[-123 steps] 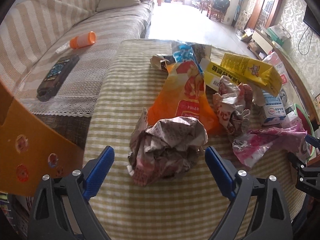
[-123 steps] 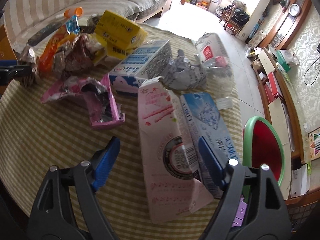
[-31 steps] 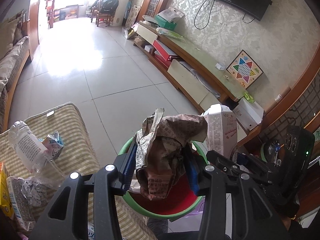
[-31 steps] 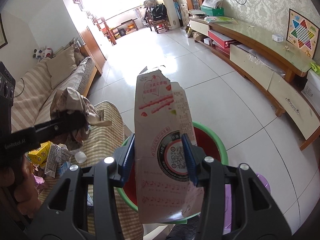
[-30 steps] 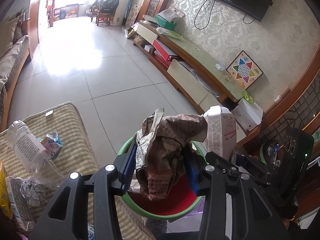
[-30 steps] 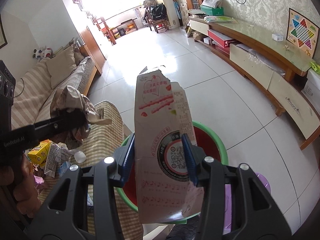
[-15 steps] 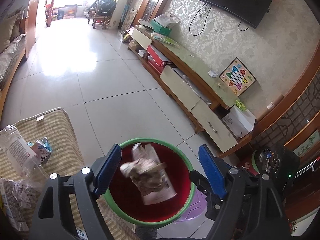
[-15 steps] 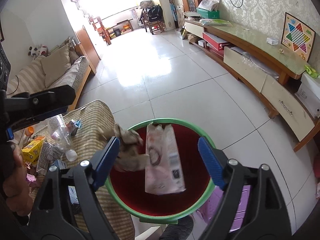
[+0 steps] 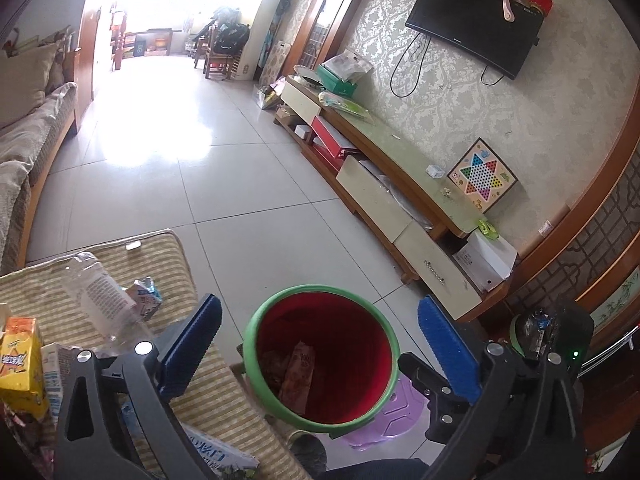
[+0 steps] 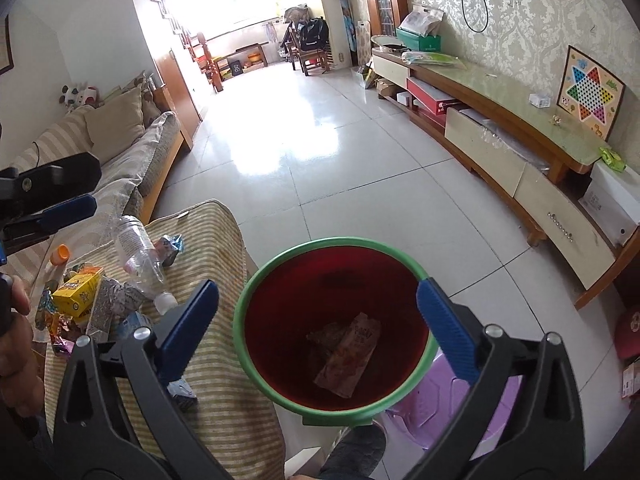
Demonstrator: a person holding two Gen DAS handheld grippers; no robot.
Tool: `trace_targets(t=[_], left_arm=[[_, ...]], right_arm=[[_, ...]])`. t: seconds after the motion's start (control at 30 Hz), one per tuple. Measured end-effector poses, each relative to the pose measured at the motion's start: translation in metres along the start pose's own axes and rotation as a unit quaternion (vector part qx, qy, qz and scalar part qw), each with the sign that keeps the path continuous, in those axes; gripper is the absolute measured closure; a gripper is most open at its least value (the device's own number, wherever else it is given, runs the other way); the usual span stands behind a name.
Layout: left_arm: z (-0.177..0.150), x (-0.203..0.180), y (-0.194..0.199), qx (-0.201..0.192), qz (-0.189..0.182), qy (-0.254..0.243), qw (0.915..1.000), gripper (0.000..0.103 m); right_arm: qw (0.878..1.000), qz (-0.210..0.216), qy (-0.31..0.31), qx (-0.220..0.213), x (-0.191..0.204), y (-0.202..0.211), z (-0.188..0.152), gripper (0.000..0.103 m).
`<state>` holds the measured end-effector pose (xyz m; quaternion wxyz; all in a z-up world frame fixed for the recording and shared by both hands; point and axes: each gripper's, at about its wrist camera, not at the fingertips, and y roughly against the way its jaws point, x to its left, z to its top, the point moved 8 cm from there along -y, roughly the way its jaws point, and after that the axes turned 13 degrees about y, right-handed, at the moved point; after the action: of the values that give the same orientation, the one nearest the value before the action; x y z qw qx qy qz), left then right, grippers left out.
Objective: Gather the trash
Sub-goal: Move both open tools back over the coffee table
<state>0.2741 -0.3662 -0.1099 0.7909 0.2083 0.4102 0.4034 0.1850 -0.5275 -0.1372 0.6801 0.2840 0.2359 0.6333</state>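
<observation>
Your left claw (image 9: 318, 354) over bin (image 9: 260, 320), jaws opening, nothing between. Your right claw (image 10: 318, 328) same: jaws opening, empty, above bin. Pink carton (image 10: 348, 354) and crumpled paper (image 10: 326, 336) lie at bin bottom. Bin just beside counter (image 10: 224, 400). Clear bottle (image 10: 138, 252), yellow box (image 10: 78, 290) on counter.

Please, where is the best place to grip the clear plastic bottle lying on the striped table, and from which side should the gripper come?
Probably grip the clear plastic bottle across its round body near the middle, coming from above with the fingers on either side of its length. It lies on its side on the striped table, white cap toward the camera, so the long sides are free; the small carton beside it leaves little room there.
</observation>
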Motion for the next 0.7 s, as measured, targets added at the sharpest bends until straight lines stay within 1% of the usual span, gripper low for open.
trace_targets(t=[0.1,0.2,0.37,0.57,0.7], left_arm=[[-0.003,0.017,0.024,-0.011,0.020,0.006,0.9997,0.008],[-0.012,0.040,0.047,-0.015,0.050,0.007,0.9986,0.008],[-0.031,0.081,0.091,-0.022,0.078,0.014,0.9966,0.008],[-0.051,0.146,0.146,-0.038,0.115,0.044,0.9917,0.008],[-0.066,0.193,0.175,-0.047,0.144,0.066,0.9863,0.008]], right_arm=[[1.000,0.003,0.014,-0.001,0.019,0.011,0.002,0.005],[0.999,0.007,0.032,0.003,0.044,0.019,0.003,0.005],[0.998,0.023,0.062,0.004,0.093,0.028,0.001,0.005],[0.994,0.044,0.102,0.005,0.156,0.033,-0.002,0.005],[0.989,0.051,0.138,0.011,0.197,0.031,-0.010,0.005]])
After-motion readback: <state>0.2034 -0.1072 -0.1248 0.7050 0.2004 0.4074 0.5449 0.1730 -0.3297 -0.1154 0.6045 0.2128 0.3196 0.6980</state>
